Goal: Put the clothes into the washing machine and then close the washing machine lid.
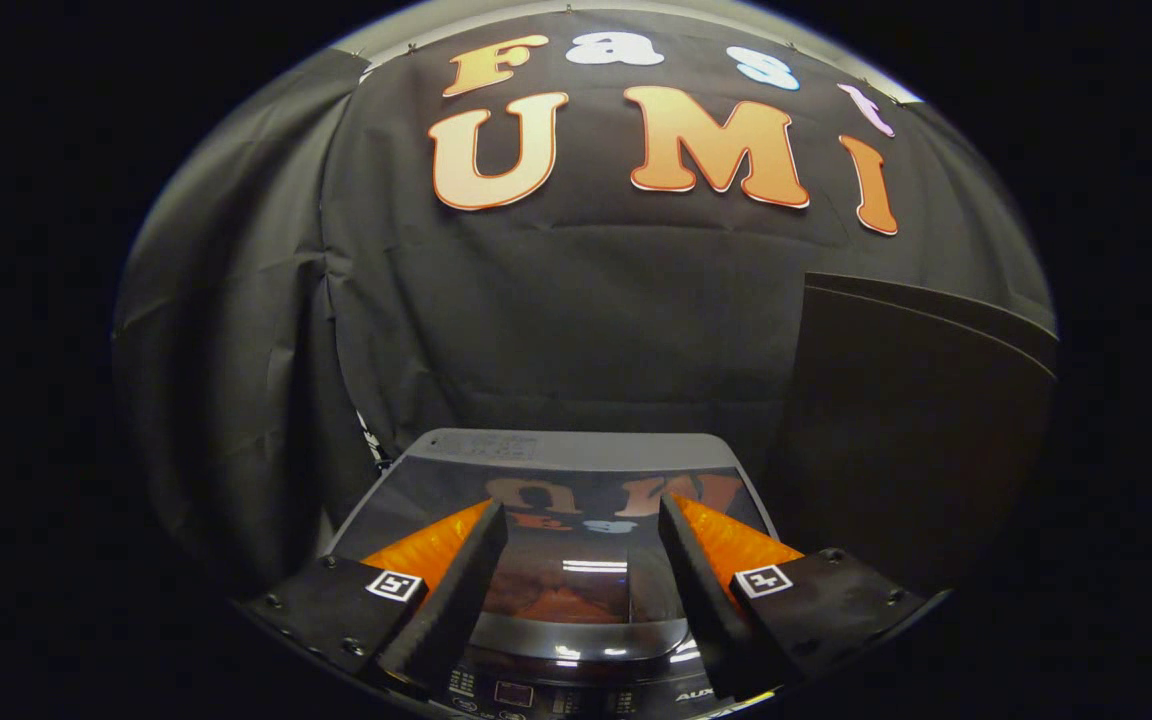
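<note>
The washing machine (576, 445) stands just below and ahead of me, a grey top-loader against the black cloth wall. Its dark glossy lid (556, 475) lies flat and down over the tub, mirroring the wall. The lid's front lip and the control panel (536, 692) sit right under my fingers. My gripper (583, 507) hovers over the front of the lid, open, with a wide gap and nothing between the fingers (456, 590).
A tall dark panel (916, 420) stands close to the right of the machine. Black cloth (576, 330) hangs behind it and wraps round on the left, near the machine's left side.
</note>
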`<state>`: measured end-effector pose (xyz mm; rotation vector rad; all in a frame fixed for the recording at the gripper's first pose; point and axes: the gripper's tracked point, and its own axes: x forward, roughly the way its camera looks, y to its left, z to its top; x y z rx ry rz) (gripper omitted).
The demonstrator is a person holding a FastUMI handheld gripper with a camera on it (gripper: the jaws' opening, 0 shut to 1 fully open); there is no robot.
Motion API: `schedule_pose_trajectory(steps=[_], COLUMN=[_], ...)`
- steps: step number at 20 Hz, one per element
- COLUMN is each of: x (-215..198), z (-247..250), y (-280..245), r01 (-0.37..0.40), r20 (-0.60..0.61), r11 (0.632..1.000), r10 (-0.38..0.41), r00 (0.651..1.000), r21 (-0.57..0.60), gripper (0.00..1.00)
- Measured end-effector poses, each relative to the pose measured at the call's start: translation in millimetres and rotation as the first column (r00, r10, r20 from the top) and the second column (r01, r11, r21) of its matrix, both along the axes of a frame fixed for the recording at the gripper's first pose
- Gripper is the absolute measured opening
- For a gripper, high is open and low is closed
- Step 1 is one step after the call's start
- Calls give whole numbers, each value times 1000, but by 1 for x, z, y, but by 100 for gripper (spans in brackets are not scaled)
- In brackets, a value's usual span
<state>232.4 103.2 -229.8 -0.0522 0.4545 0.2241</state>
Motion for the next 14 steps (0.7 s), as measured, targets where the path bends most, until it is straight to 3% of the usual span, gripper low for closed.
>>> schedule_pose_trajectory(steps=[4, 8, 11, 14], x=[-1, -2, -5, -15], z=[45, 121, 174, 223], y=[5, 3, -17, -36], r01=[-6, -33, -28, -64], r20=[52, 149, 209, 236], r11=[999, 997, 999, 996], r10=[4, 23, 23, 50], r00=[999, 989, 978, 970], r21=[43, 64, 25, 55], gripper=[98, 98, 98, 98])
